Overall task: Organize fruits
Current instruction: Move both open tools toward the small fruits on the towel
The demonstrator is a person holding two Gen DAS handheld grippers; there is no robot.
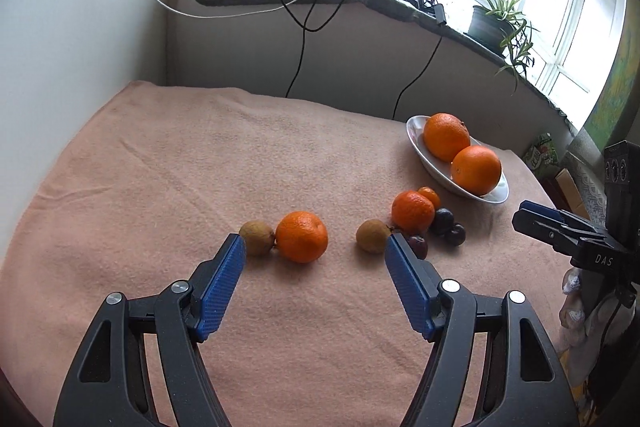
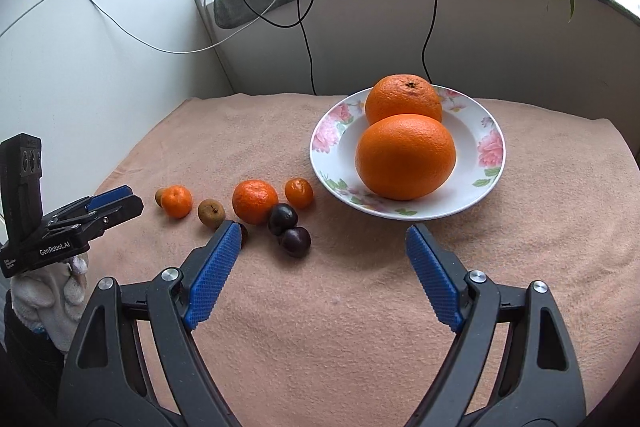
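Observation:
Two large oranges (image 2: 405, 155) lie on a flowered white plate (image 2: 490, 147), also in the left wrist view (image 1: 416, 135). On the pink cloth lie a tangerine (image 1: 302, 236) touching a brown fruit (image 1: 257, 237), a second brown fruit (image 1: 371, 235), another tangerine (image 1: 412, 211), a small tangerine (image 2: 299, 192) and dark plums (image 2: 282, 219). My left gripper (image 1: 316, 247) is open and empty just short of the tangerine. My right gripper (image 2: 323, 233) is open and empty, in front of the plate and beside the plums.
The pink cloth (image 2: 340, 327) covers the table, which ends at a white wall on the left and a low wall behind. Black and white cables (image 2: 308, 39) hang down from the windowsill. A potted plant (image 1: 496, 21) stands on the sill.

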